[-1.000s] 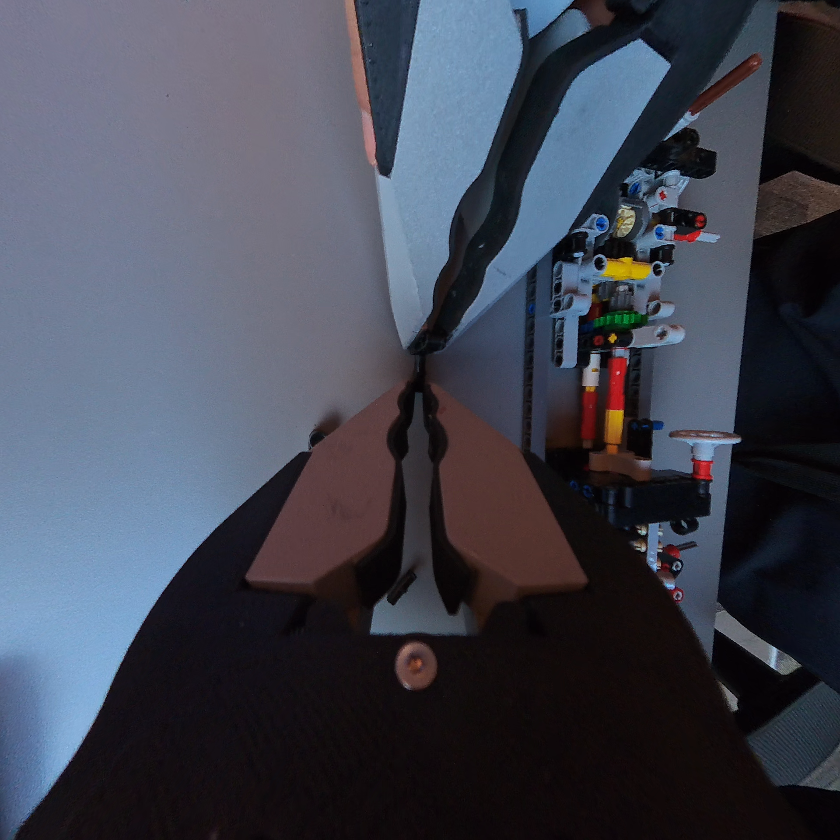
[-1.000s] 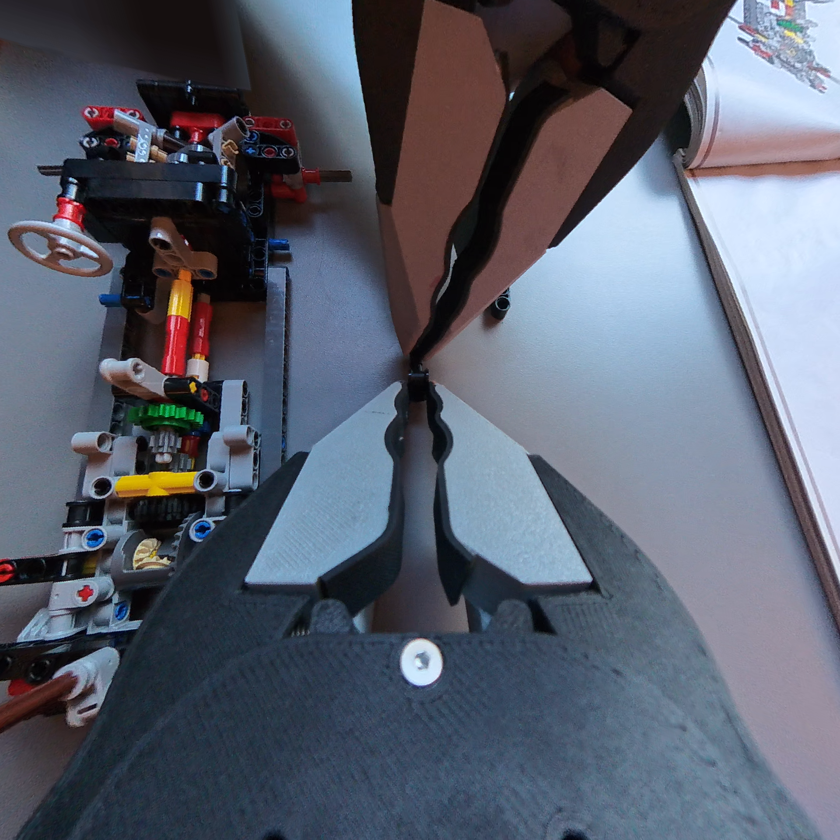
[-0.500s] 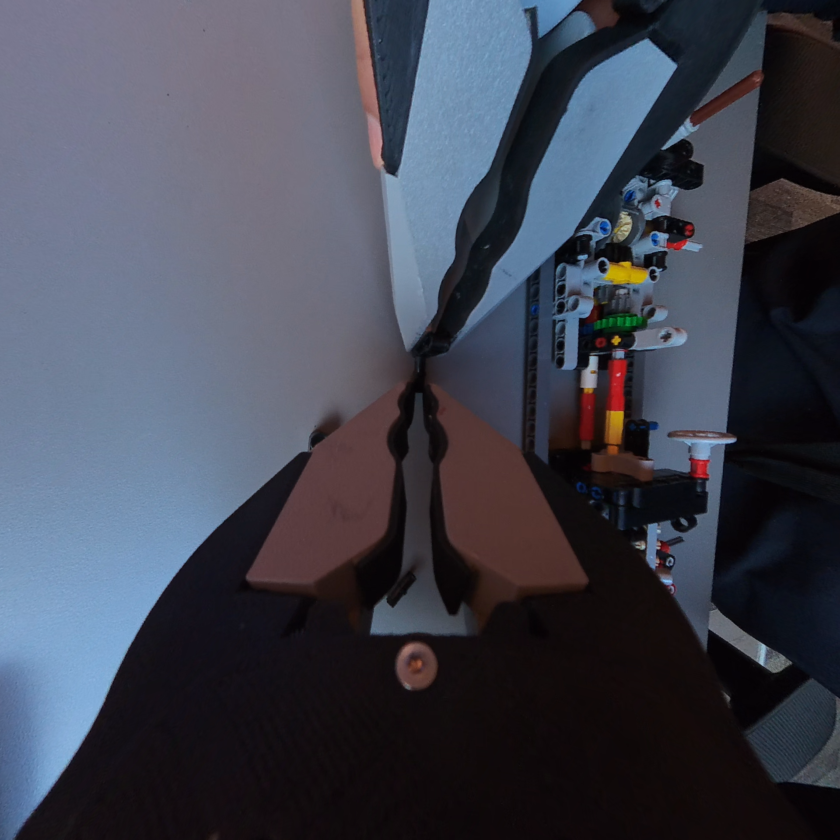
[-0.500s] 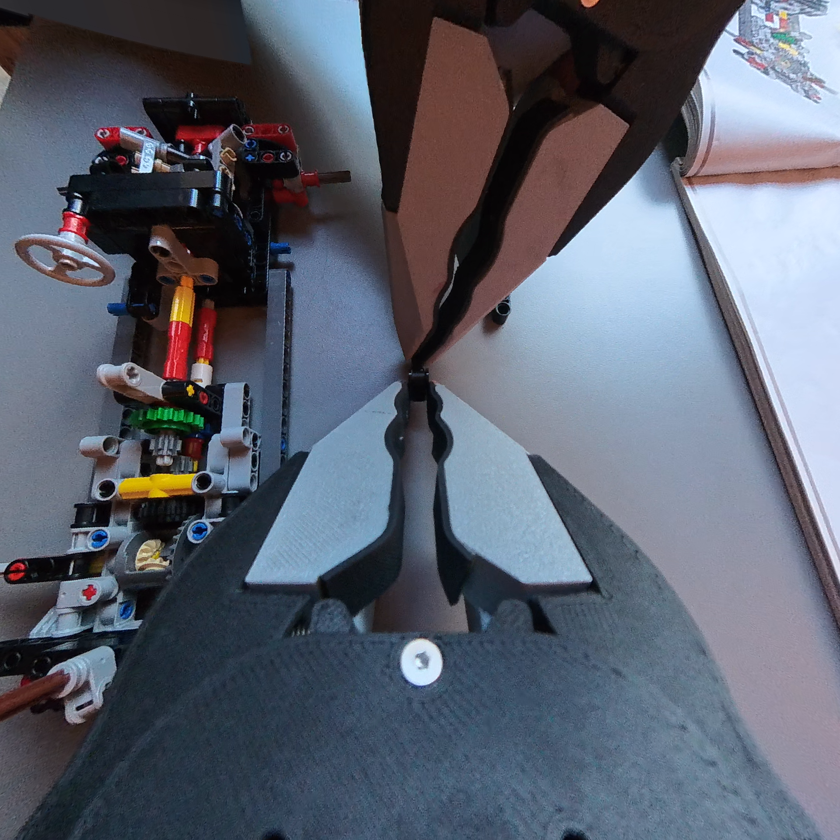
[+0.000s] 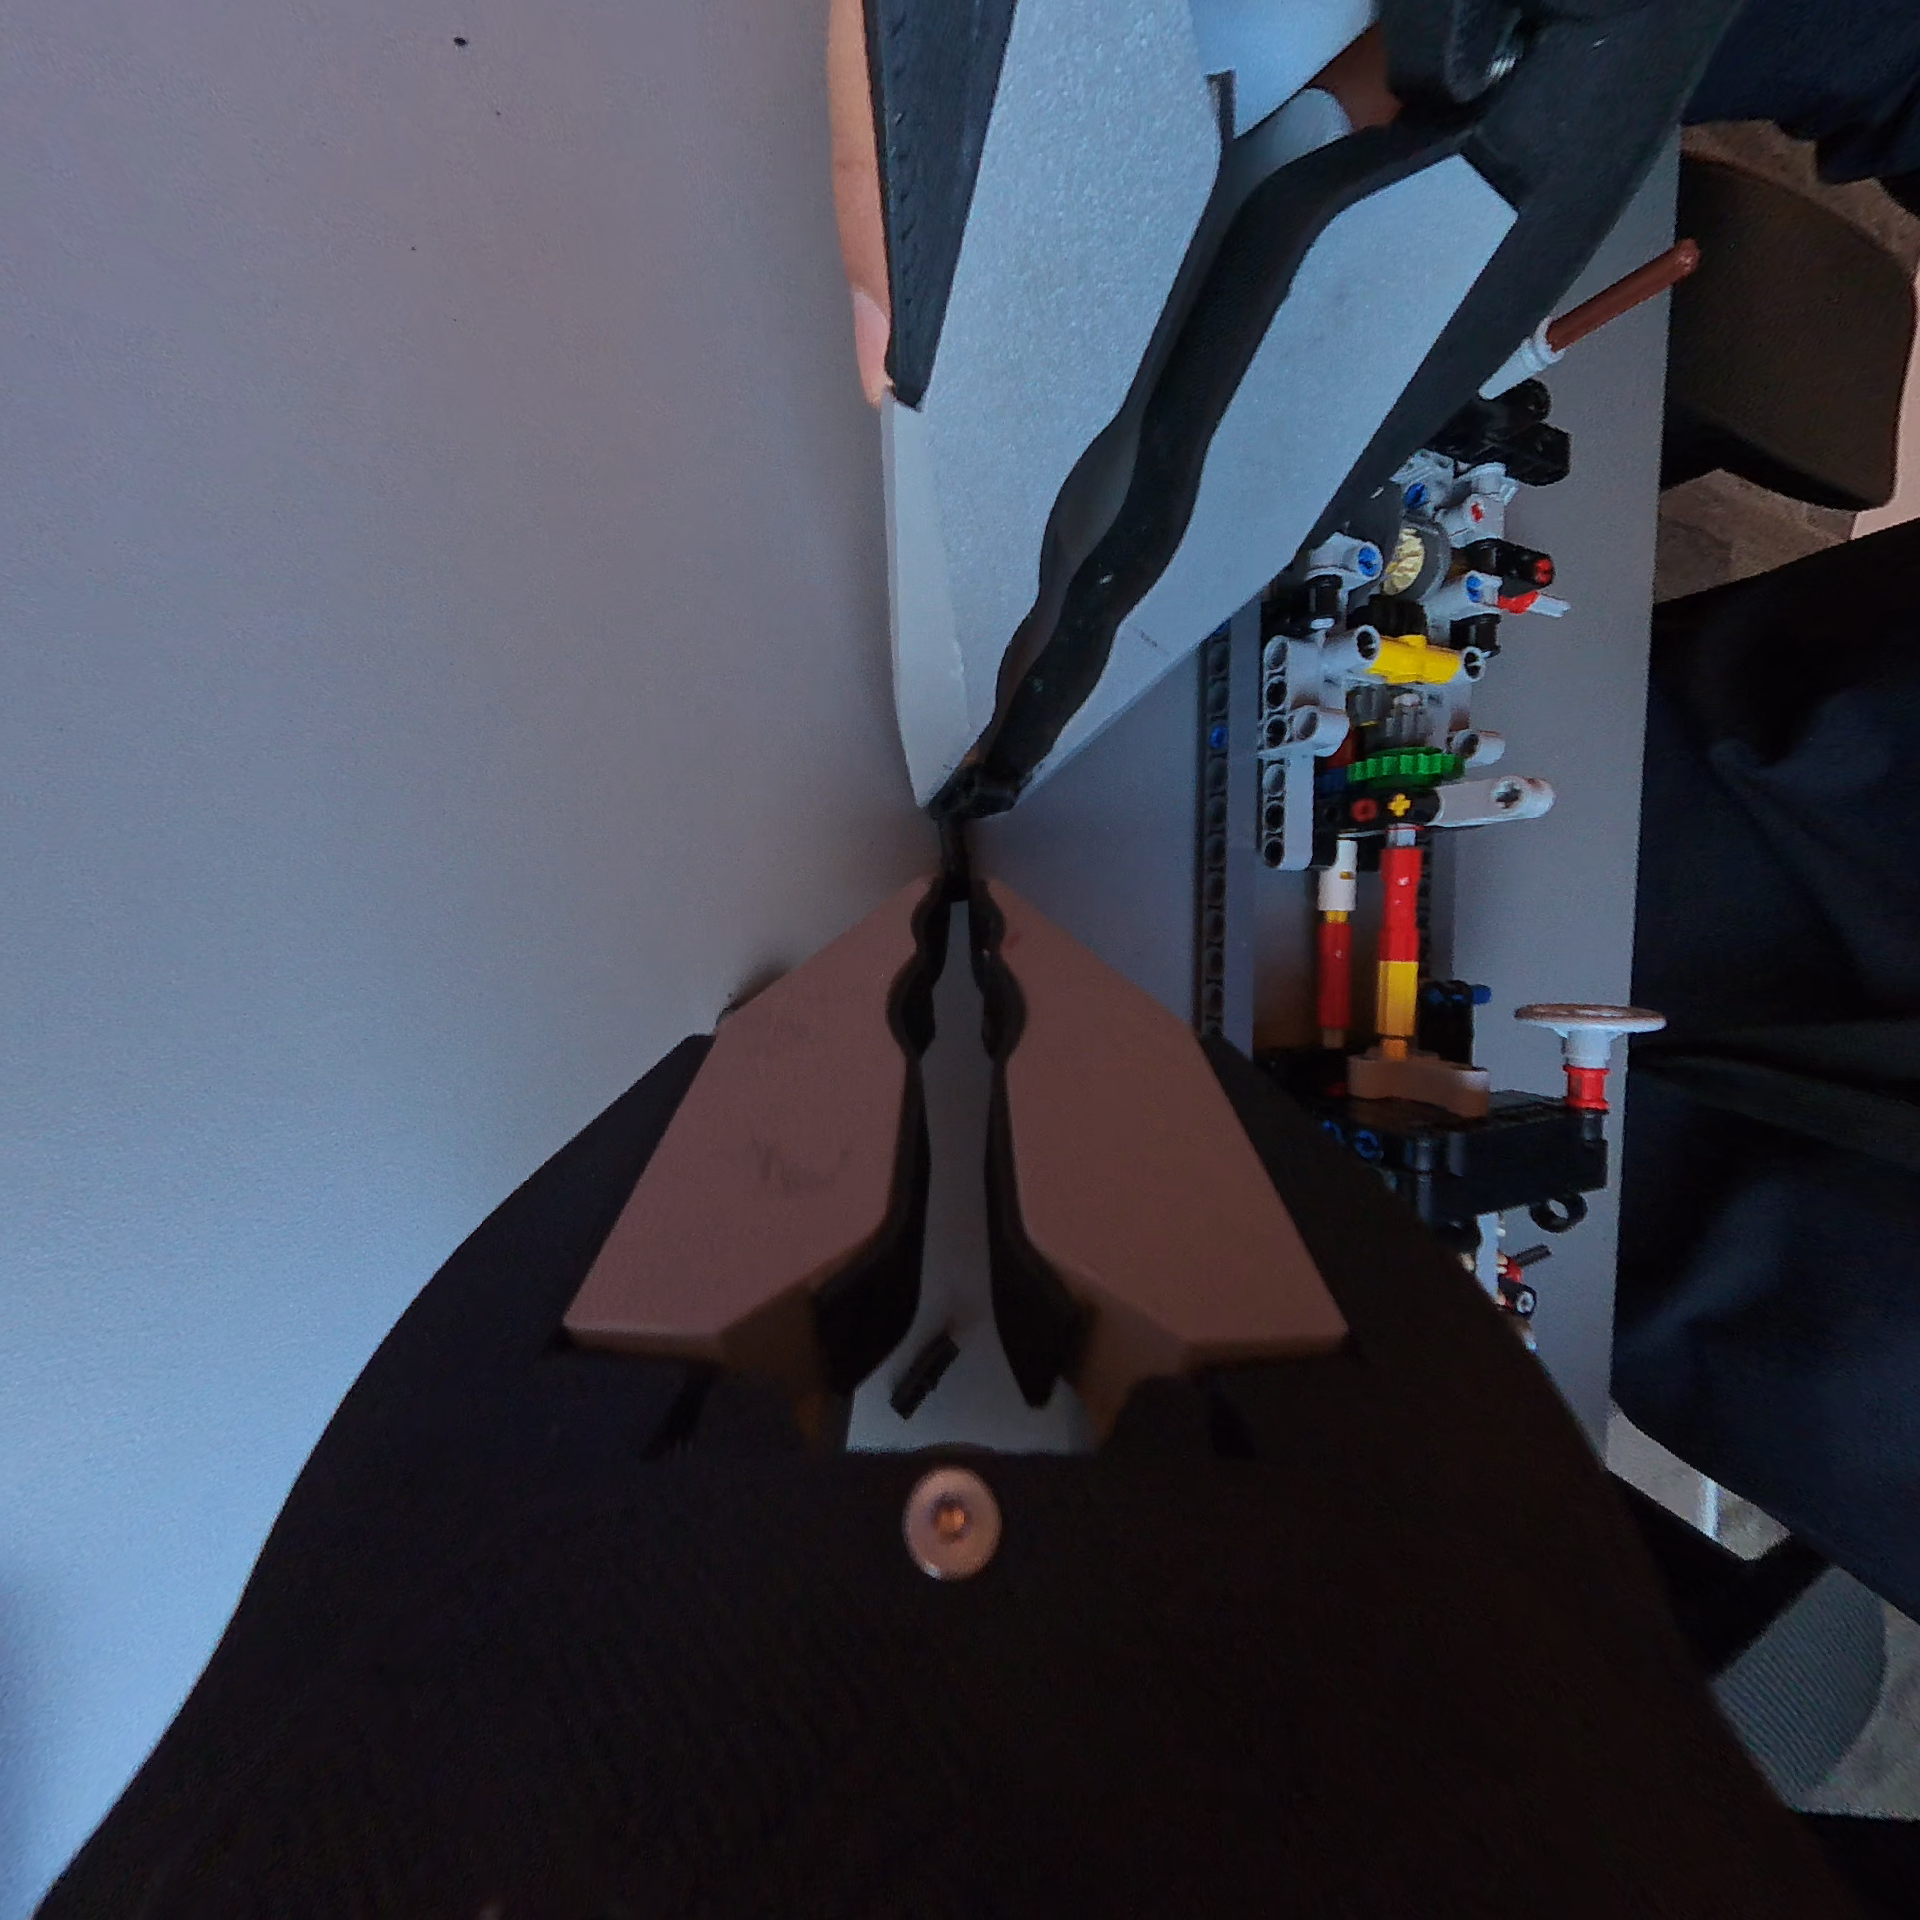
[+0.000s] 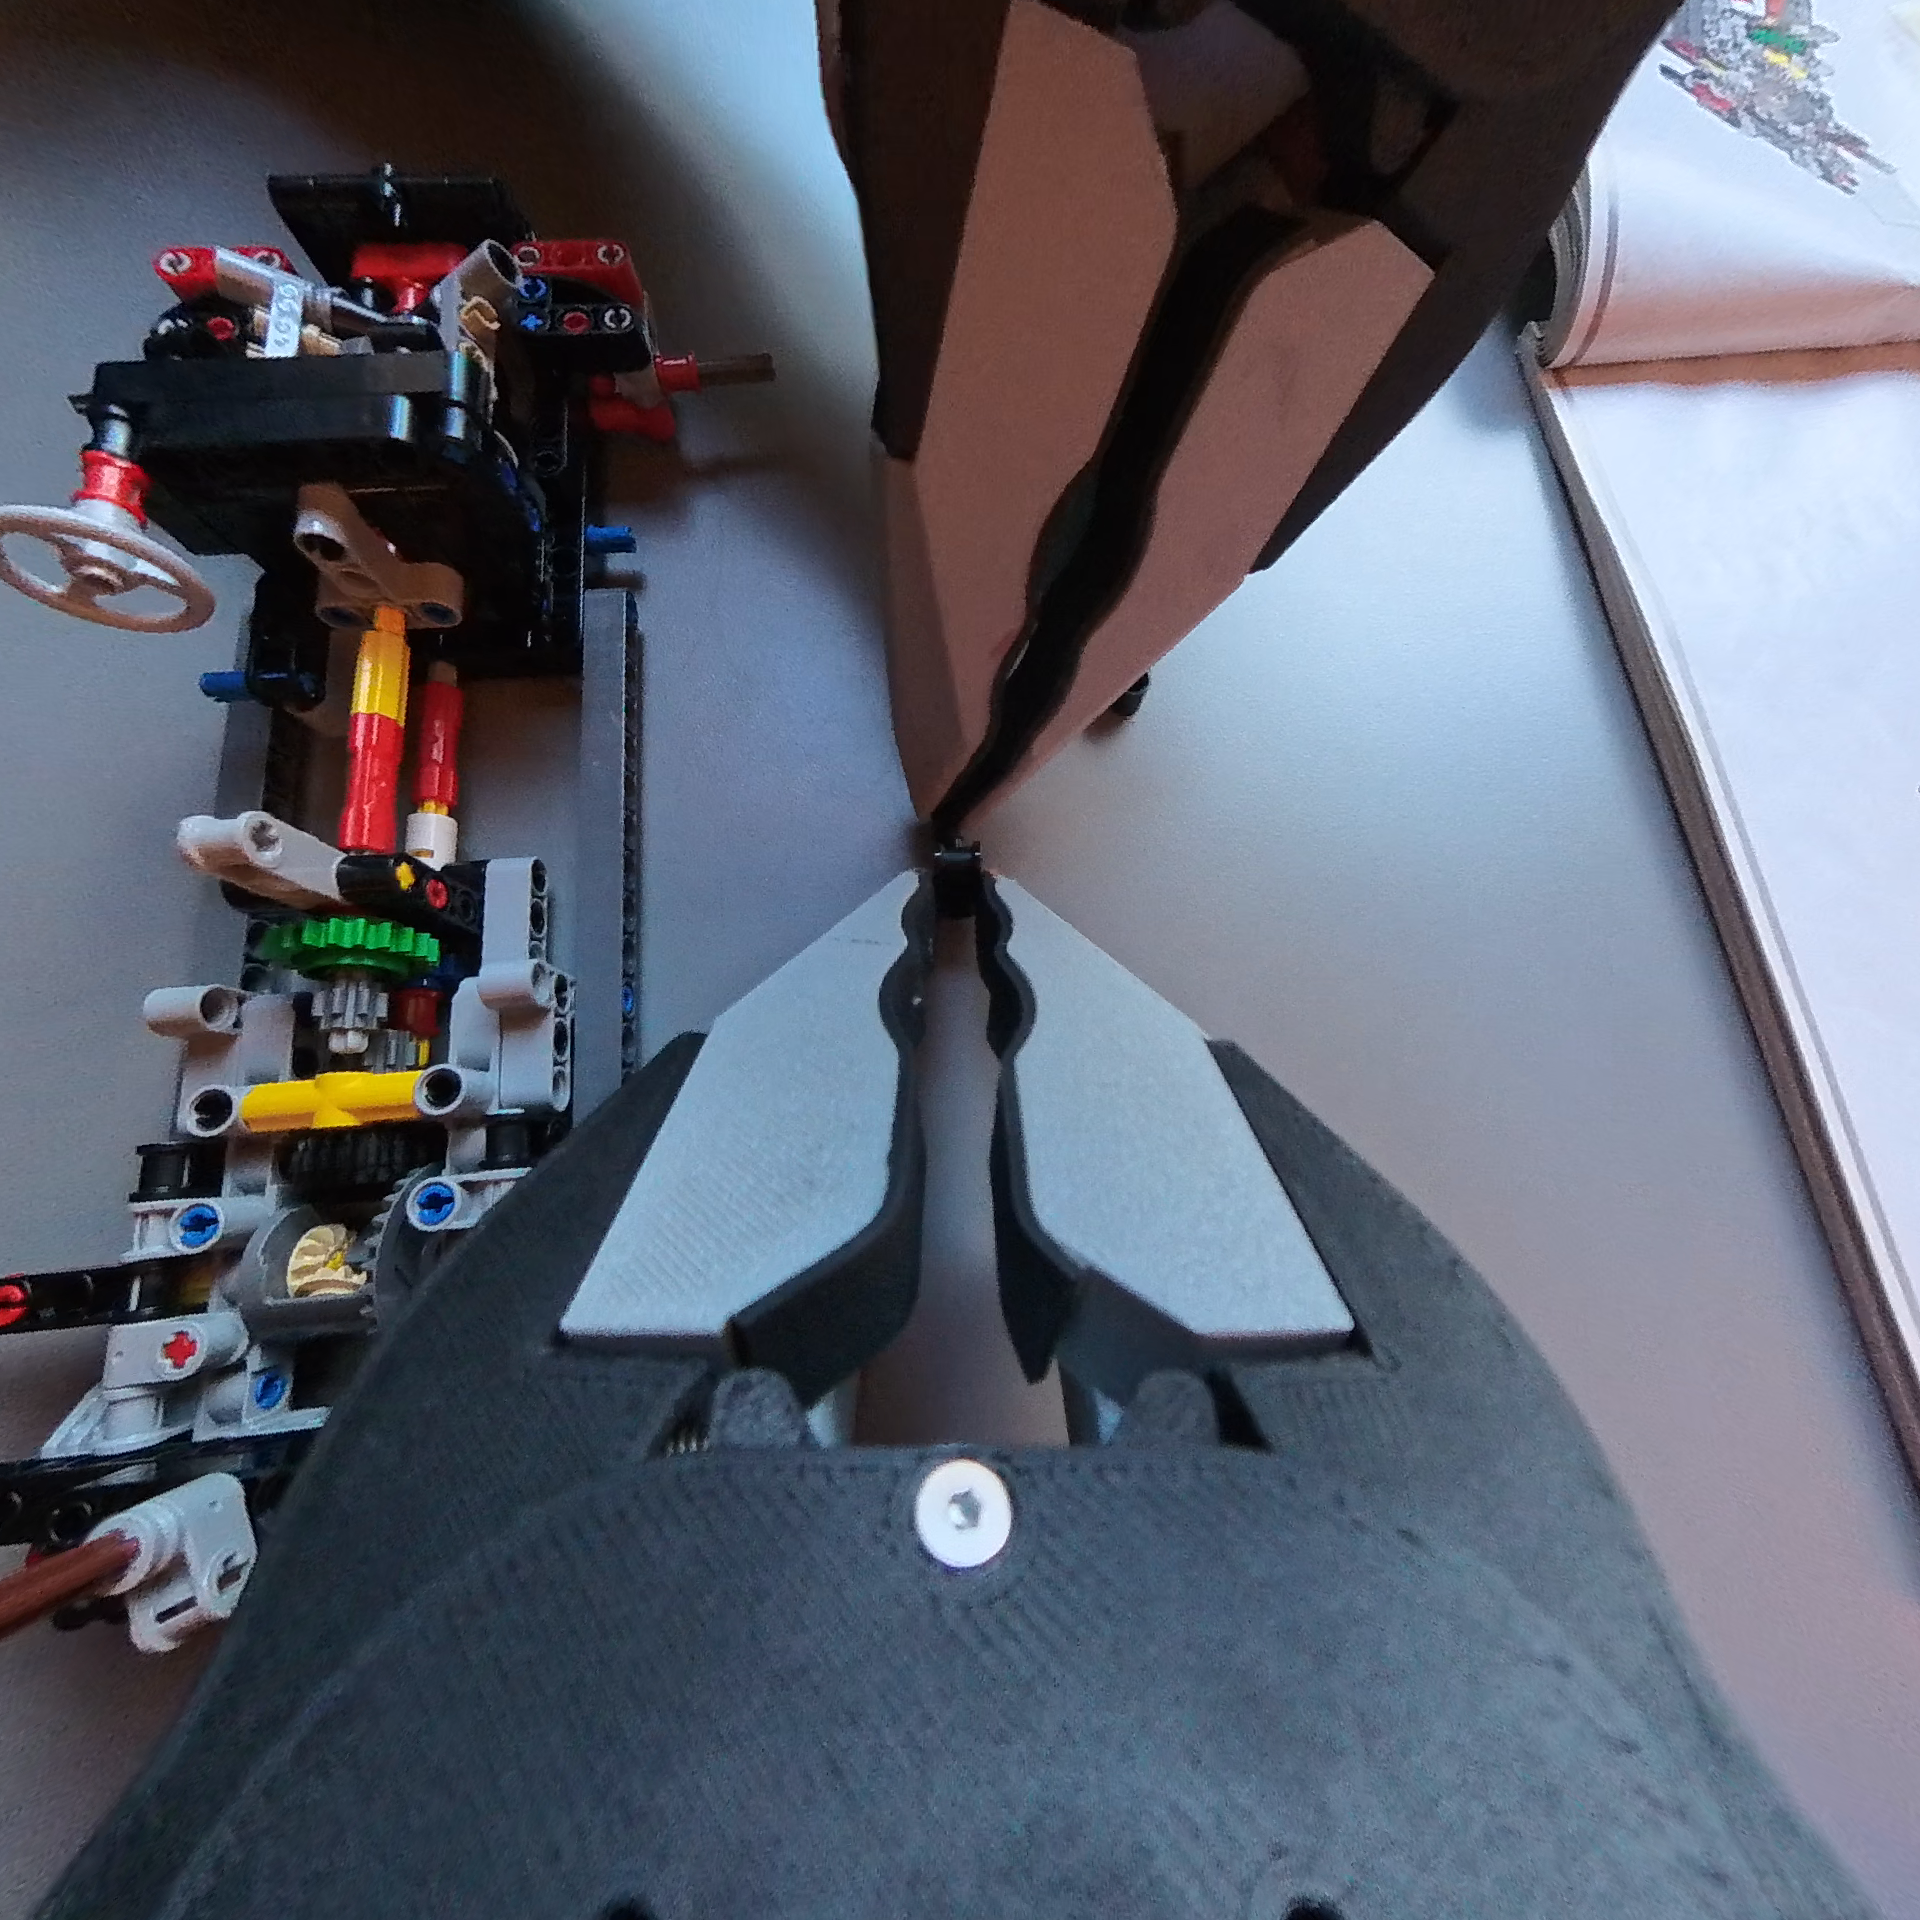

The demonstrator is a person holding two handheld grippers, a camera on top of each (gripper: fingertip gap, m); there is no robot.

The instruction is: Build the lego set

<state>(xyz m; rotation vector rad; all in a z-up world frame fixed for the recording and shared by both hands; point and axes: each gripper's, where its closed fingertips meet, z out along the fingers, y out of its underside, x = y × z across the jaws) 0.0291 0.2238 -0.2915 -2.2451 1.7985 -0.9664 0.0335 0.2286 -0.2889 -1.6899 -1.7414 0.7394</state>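
Left gripper [image 5: 954, 883], brown fingers, and right gripper [image 6: 954, 883], grey fingers, are held tip to tip above the grey tabletop [image 6: 1403, 935]. A small black pin [image 6: 954, 878] is pinched between the right fingertips; the left fingertips are closed on its other end. A brick-built chassis model [image 6: 364, 779] is seen lying on the tabletop beside them, an open instruction booklet [image 6: 1787, 623] on the opposite side.

Left gripper [image 5: 958, 883] and right gripper [image 6: 954, 896] meeting tip to tip above table [image 6: 1403, 935], small connector piece [image 6: 956, 873] sitting between tips. Brick model [image 6: 353, 790] lying left of right gripper; open booklet [image 6: 1787, 582] lying right.
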